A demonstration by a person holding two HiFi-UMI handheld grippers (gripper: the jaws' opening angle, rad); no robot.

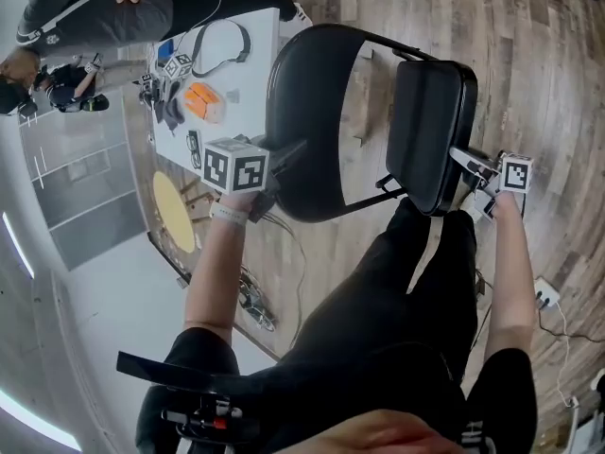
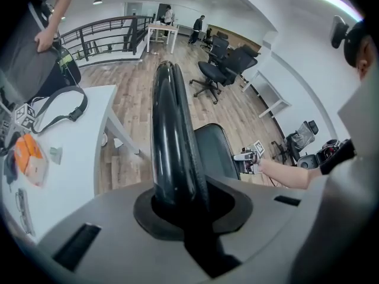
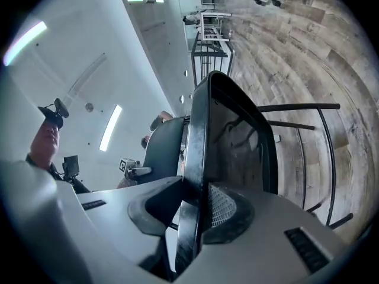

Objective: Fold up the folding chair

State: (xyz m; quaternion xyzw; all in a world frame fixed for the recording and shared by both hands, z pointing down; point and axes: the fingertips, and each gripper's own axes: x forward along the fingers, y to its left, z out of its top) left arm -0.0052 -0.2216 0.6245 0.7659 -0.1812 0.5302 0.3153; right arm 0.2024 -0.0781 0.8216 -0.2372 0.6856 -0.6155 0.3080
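The black folding chair stands in front of me, its rounded backrest on the left and its padded seat tipped up on the right. My left gripper is shut on the backrest's top edge, which runs up between the jaws of that gripper. My right gripper is shut on the seat's front edge, with the edge pressed between that gripper's pads. The chair's thin metal legs reach down to the wooden floor. Each gripper shows small in the other's view: the right one, the left one.
A white table stands just left of the chair, with an orange packet, a black strap and small gear on it. A person sits beyond it at the top left. Office chairs and a railing lie further off. A power strip lies on the floor at my right.
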